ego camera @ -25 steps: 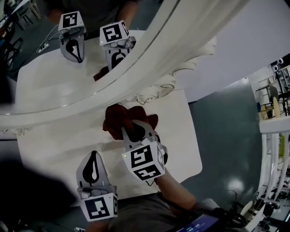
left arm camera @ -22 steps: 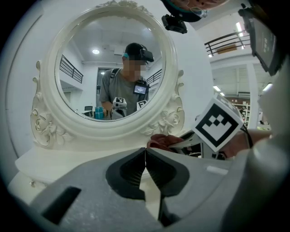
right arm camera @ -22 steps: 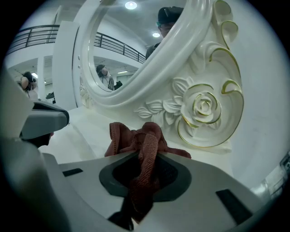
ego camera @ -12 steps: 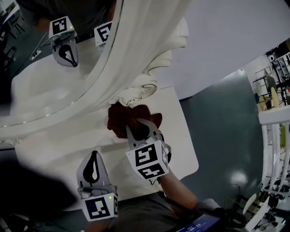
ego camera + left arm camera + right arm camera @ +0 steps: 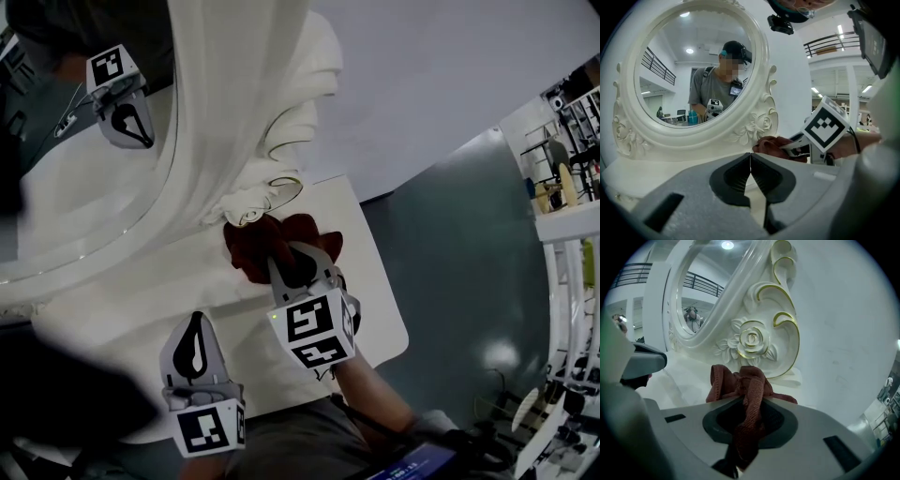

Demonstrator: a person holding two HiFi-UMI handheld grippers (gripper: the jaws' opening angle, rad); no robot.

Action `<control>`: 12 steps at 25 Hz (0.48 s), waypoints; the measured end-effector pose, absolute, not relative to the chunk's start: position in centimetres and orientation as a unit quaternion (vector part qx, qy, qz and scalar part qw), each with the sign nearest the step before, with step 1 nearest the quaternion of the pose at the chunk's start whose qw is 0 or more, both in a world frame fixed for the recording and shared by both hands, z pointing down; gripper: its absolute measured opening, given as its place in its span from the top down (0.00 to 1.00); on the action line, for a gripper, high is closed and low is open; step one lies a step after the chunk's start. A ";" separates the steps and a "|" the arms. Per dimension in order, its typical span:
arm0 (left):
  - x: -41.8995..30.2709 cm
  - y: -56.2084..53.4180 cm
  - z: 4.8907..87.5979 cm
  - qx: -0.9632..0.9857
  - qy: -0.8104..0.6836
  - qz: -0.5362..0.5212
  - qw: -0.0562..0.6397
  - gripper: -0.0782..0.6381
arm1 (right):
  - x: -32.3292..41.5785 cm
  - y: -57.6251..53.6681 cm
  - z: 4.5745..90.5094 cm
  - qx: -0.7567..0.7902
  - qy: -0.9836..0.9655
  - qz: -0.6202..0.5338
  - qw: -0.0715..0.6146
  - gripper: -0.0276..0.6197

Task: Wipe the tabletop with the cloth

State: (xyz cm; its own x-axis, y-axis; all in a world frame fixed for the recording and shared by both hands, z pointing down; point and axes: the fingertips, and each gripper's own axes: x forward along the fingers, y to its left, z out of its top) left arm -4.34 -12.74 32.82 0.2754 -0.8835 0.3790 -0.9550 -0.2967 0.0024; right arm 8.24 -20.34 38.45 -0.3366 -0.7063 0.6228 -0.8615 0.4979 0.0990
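Now: right tool [image 5: 747, 404] clamped on the dark red cloth [image 5: 740, 378], fabric bunched between the pads and spilling out ahead of them; cloth down on the white worktop [image 5: 373, 305], right at the foot of the ornate white mirror [image 5: 761, 61], just beside a carved rose [image 5: 751, 341] edged in gilt; left tool [image 5: 750, 158] pressed together, nothing between the pads; held nearer the body, apart from the cloth, over the near part of the worktop; person's reflection [image 5: 719, 84] in the mirror glass.
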 end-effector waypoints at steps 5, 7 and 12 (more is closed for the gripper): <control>-3.4 -13.2 33.1 0.797 -0.572 0.157 0.115 0.87 | 9.7 -20.7 38.6 0.497 -0.802 0.130 0.305 0.85; -3.1 -13.3 33.1 0.799 -0.569 0.158 0.114 0.87 | 10.4 -20.8 38.7 0.504 -0.797 0.132 0.305 0.85; -2.6 -13.4 32.9 0.802 -0.564 0.161 0.112 0.87 | 12.3 -21.0 38.6 0.523 -0.786 0.139 0.299 0.85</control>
State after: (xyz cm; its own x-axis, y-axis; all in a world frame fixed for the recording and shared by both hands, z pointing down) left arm -2.65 -13.41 32.89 0.3115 -0.8685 0.3856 -0.9410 -0.3383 -0.0018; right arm 12.32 -21.03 38.57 -0.2738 -0.7390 0.6155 -0.9053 0.4142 0.0946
